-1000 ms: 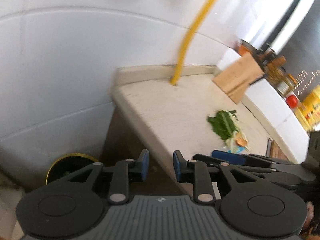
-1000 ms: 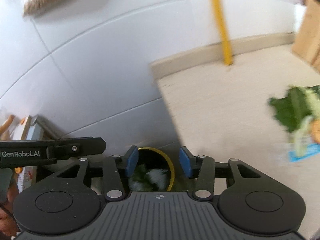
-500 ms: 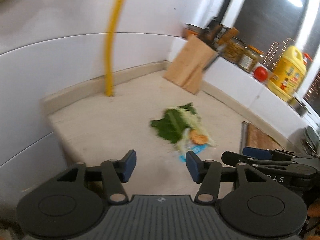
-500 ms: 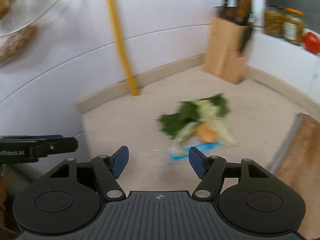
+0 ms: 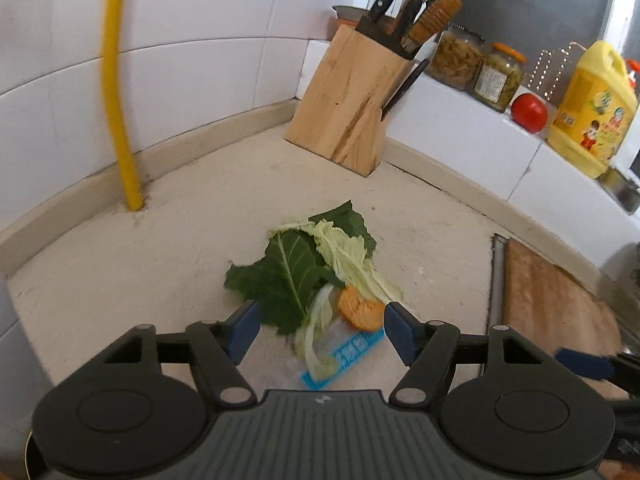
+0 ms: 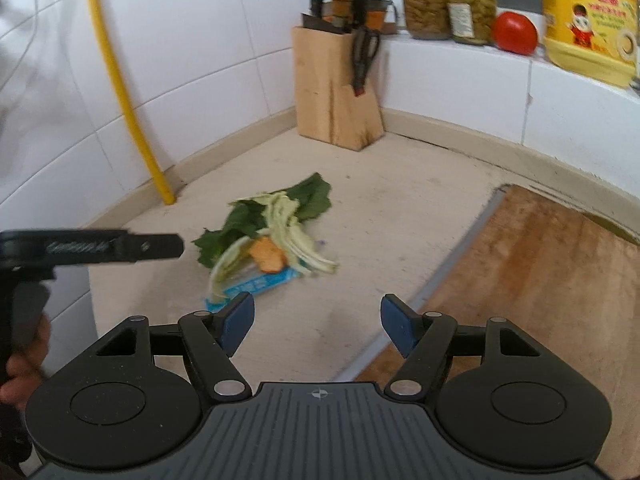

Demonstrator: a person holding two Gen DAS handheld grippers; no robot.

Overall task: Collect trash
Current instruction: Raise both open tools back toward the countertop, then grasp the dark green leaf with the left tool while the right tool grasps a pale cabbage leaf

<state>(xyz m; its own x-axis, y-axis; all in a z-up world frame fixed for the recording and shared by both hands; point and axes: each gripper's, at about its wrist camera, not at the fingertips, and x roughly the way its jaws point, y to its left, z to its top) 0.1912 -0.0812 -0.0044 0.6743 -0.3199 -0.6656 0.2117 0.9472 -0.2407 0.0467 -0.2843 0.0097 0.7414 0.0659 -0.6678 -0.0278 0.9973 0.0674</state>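
A trash pile lies on the beige counter [image 5: 160,240]: dark green leaves [image 5: 288,276], a pale cabbage leaf [image 5: 348,256], an orange peel [image 5: 358,310] and a blue-and-white wrapper [image 5: 344,360]. My left gripper [image 5: 322,326] hovers right over the pile's near end. Its jaws are opening; the scraps show between the pads, which touch nothing. My right gripper [image 6: 318,320] is open and empty, a little short of the pile [image 6: 264,236] and to its right. The left gripper [image 6: 120,246] shows at the left edge of the right wrist view.
A wooden knife block [image 5: 348,108] stands in the back corner. A yellow pipe [image 5: 116,80] runs down the tiled wall to the counter. A wooden cutting board [image 6: 540,280] lies to the right. Jars [image 6: 448,8], a tomato [image 6: 514,32] and a yellow bottle [image 6: 588,20] sit on the ledge.
Both views have swung from the bin beside the counter's left end to the pile on the counter. Both grippers came closer to the pile, and their jaws stand wider apart.
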